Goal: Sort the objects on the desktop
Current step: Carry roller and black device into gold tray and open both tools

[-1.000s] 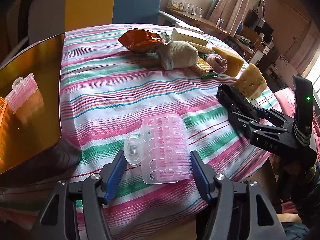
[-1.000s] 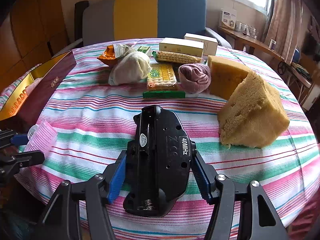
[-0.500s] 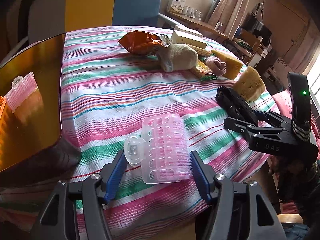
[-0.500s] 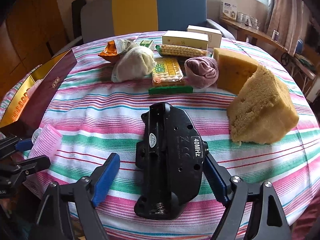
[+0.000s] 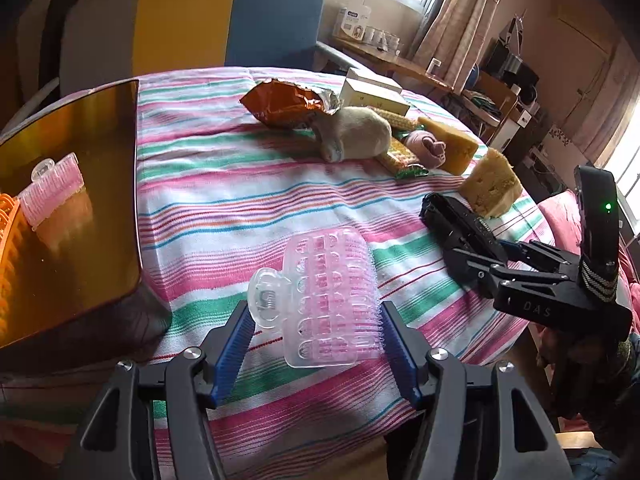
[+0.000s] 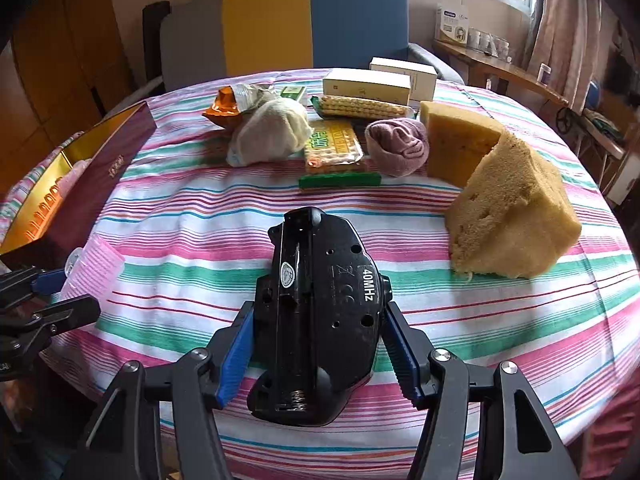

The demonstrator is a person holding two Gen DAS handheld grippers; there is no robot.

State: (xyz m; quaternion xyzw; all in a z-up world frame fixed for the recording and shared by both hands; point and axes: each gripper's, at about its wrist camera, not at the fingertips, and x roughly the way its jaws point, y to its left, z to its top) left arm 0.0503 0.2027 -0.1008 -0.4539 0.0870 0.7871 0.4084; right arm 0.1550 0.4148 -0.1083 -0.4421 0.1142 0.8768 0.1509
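Left gripper (image 5: 316,344): blue-padded fingers clamped on either side of a pink hair roller clip (image 5: 326,300), near the front edge of the table.

Pink hair roller clip: translucent clear plastic shell with rows of oval cut-outs over a pink bristled core; a round clear thumb tab with a metal spring sits on its left side. Whether it rests on the cloth or is raised off it cannot be told.

Right gripper (image 6: 316,348): blue pads closed against both flanks of a black remote-control housing (image 6: 320,316), near the front of the table.

Black remote-control housing: glossy black moulded body, underside up, battery bay open with a coil spring showing at the near end; white "40MHz" lettering and a round sticker on the shell.

Tablecloth (image 6: 500,320): white with pink, green, blue and red stripes.

Gold-lined box (image 5: 68,200): at the table's left edge, holding a second pink roller (image 5: 52,188) beside an orange ribbed item (image 5: 8,240).

Far side of table: orange snack bag (image 6: 228,106), beige rolled sock (image 6: 272,132), mauve rolled sock (image 6: 396,144), yellow wafer packet (image 6: 332,144), two cartons, touching or just beside one another.

Two yellow sponge wedges (image 6: 512,220): right side, the nearer one just right of the housing.
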